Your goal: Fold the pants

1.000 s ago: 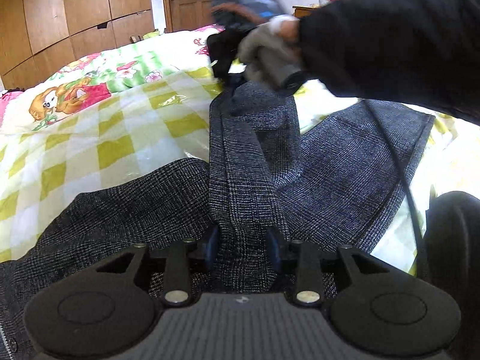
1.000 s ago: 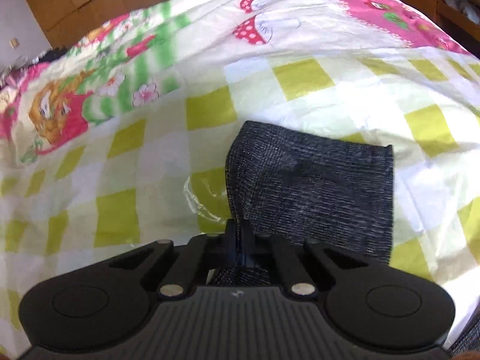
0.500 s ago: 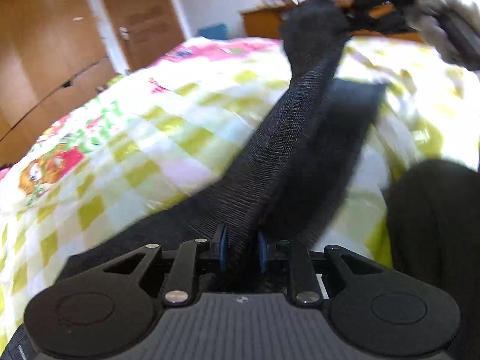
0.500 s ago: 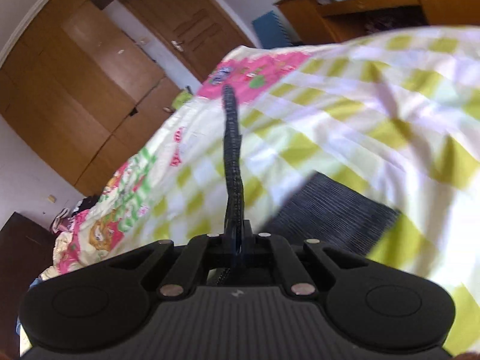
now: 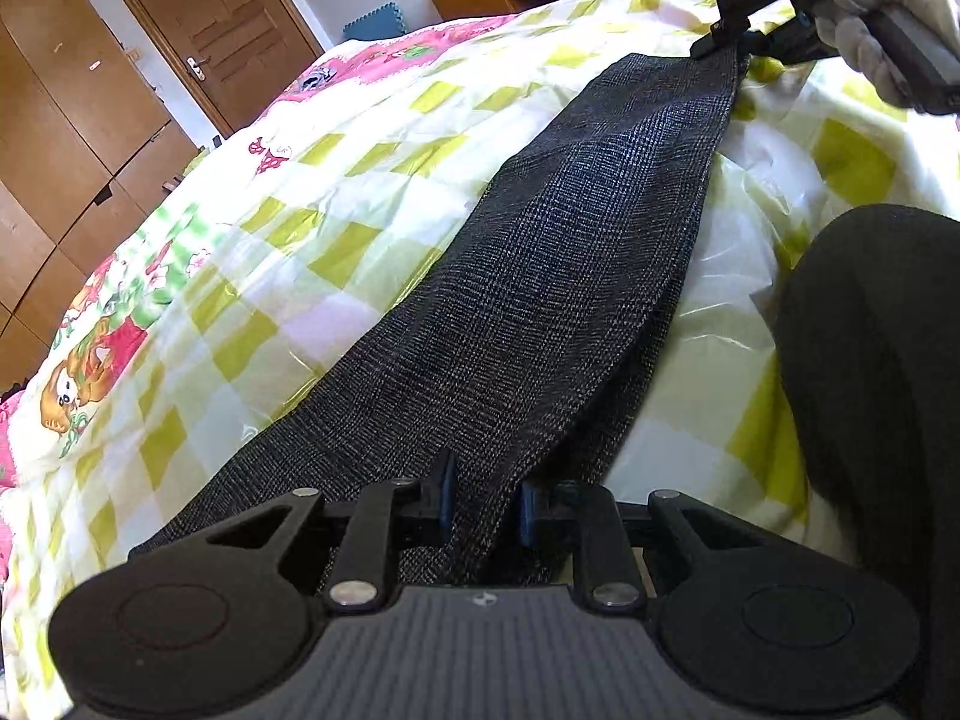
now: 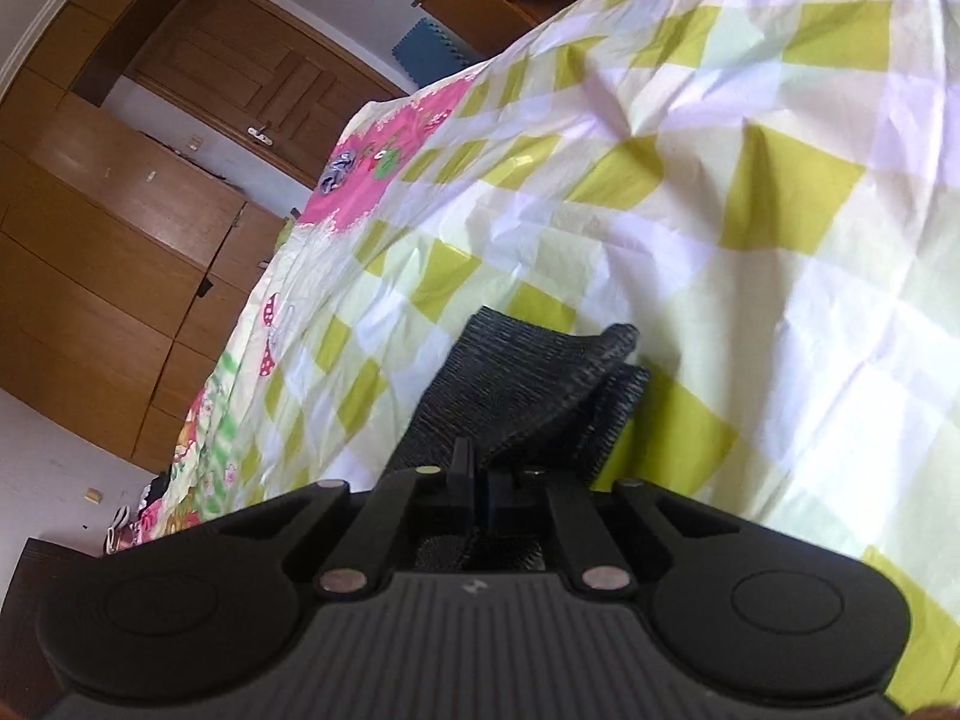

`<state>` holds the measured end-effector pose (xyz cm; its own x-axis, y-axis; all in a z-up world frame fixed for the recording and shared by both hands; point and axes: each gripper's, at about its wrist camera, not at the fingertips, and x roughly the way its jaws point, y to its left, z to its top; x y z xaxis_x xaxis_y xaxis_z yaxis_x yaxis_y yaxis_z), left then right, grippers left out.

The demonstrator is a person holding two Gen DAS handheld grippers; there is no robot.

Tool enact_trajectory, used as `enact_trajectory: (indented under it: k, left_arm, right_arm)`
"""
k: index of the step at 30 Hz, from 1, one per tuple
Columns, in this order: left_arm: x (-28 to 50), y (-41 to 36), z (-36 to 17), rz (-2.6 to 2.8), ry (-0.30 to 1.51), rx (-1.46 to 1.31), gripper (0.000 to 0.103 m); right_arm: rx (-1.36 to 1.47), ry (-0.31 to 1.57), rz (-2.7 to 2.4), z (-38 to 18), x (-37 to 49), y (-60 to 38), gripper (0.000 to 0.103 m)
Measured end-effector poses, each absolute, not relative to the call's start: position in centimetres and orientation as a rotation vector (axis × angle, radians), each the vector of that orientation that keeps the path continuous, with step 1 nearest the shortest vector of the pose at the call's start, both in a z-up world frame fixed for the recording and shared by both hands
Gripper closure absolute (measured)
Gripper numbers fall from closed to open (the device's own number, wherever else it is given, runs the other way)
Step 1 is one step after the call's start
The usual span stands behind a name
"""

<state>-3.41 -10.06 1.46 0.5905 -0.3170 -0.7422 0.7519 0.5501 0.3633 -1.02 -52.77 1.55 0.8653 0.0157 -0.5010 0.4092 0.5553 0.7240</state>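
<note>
Pants (image 5: 540, 276): stretched lengthwise on bed (image 5: 336, 192); left tool (image 5: 480, 504) and right tool (image 6: 477, 492) each pinched 1 end. Next: fold ends together.

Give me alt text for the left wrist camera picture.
The left tongs grip one end of dark grey checked pants stretched across a yellow-checked bedspread, while the right tongs, in a gloved hand, hold the far end.

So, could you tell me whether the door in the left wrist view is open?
No, the door sits shut in its frame behind the bed.
</note>
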Motion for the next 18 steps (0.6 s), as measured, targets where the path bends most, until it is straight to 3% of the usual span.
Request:
enact_trajectory:
  k: [6,8,11,12,18]
  left_arm:
    - [-2.9,-9.6,2.1,-0.68,0.675,0.721,0.067]
    - [-2.8,-9.5,2.1,-0.679,0.674,0.711,0.067]
    - [-2.9,-9.6,1.5,-0.689,0.677,0.718,0.067]
    - [-2.9,-9.6,1.3,-0.692,0.676,0.724,0.067]
    - [-3.0,-9.3,1.4,-0.695,0.677,0.715,0.068]
  right_arm:
    - [0.898,0.324,-0.135,6.1,-1.2,-52.2,0.099]
    - [0.892,0.34,-0.168,4.6,-1.7,-52.6,0.099]
    - [0.901,0.513,-0.258,0.3,-1.5,-53.0,0.097]
    - [0.915,0.537,-0.274,-0.6,-1.7,-53.0,0.093]
    - [0.986,0.495,-0.3,-0.8,-4.1,-53.6,0.091]
